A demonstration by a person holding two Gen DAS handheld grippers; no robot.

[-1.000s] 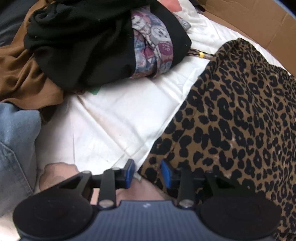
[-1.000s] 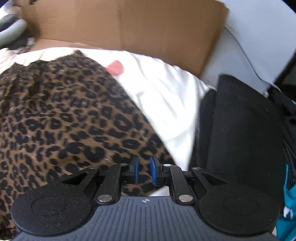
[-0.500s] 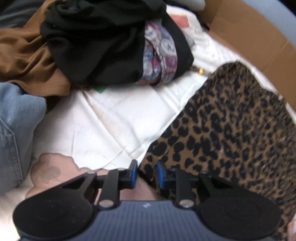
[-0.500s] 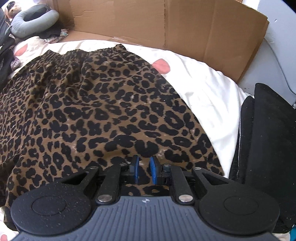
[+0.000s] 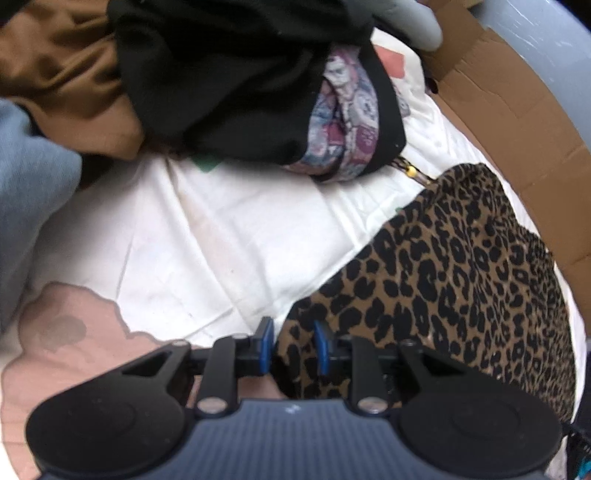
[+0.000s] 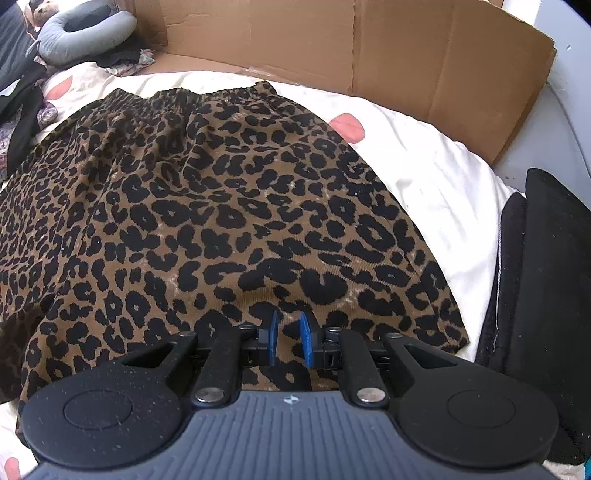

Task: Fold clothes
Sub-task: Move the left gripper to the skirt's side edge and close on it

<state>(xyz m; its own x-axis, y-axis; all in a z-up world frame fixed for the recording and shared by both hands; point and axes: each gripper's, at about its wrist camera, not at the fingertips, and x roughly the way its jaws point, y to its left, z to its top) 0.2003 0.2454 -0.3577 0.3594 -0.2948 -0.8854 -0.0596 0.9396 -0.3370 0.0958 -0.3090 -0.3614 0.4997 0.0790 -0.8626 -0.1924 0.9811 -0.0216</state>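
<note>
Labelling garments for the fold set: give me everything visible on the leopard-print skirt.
The leopard-print skirt is brown with black spots, in what looks like fine-ribbed fabric. It lies spread nearly flat on the white sheet, gathered elastic waistband at the far end toward the cardboard, hem nearest the cameras. The left gripper has hem fabric between its jaws; the right gripper sits over the hem too, grip unclear.

A home bedroom: white bedsheet point(image 6: 424, 155), clothes pile point(image 5: 229, 74) (neck pillow point(image 6: 85, 31) behind).
</note>
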